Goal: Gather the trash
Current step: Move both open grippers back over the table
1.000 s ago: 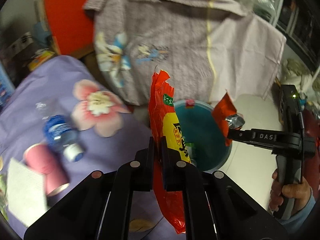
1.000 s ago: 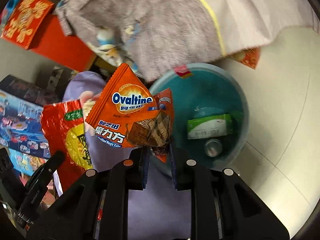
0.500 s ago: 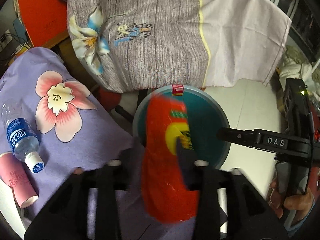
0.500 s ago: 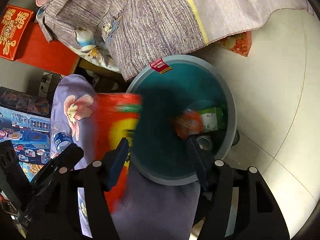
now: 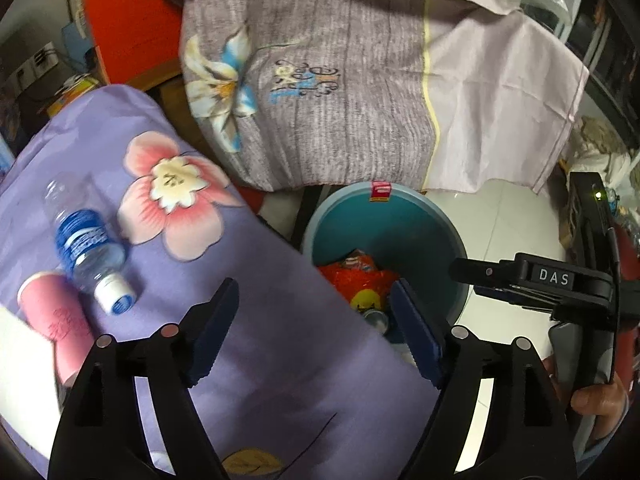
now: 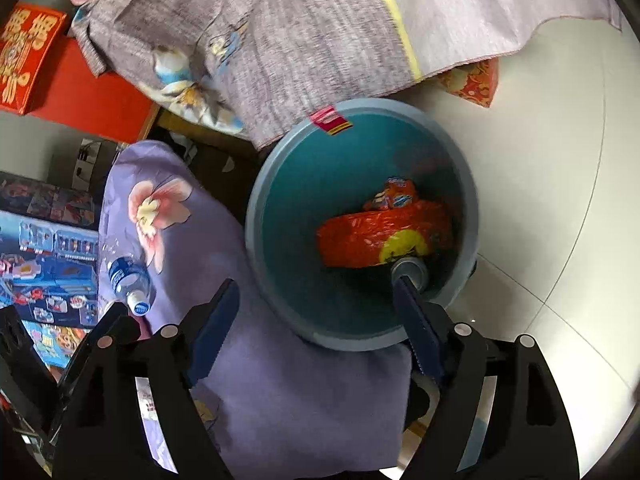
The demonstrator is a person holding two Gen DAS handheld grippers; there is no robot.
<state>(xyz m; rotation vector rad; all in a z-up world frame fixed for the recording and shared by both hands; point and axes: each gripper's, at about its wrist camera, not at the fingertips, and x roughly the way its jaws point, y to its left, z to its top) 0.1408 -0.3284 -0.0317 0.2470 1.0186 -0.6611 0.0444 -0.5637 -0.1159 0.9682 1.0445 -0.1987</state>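
Note:
A teal trash bin [image 6: 280, 184] stands on the floor beside the purple flowered cloth [image 6: 256, 360]; it also shows in the left wrist view [image 5: 412, 216]. Inside lie a red snack bag [image 6: 372, 236], an orange Ovaltine wrapper [image 6: 396, 192] and a can [image 6: 408, 270]. My right gripper [image 6: 316, 304] is open and empty above the bin's near rim. My left gripper [image 5: 314, 304] is open and empty over the cloth's edge. A plastic bottle [image 5: 86, 246] and a pink paper cup [image 5: 52, 320] lie on the cloth to the left.
A grey flowered sheet [image 5: 340, 80] hangs over furniture behind the bin. A red box [image 6: 28, 52] and toy boxes [image 6: 44, 248] stand at the left. White tiled floor [image 6: 552, 184] lies to the right of the bin. The right gripper's body [image 5: 560, 280] is beside the bin.
Both grippers opened and dropped their loads: the red snack bag and the Ovaltine wrapper fell into the bin. Both grippers are now wide open.

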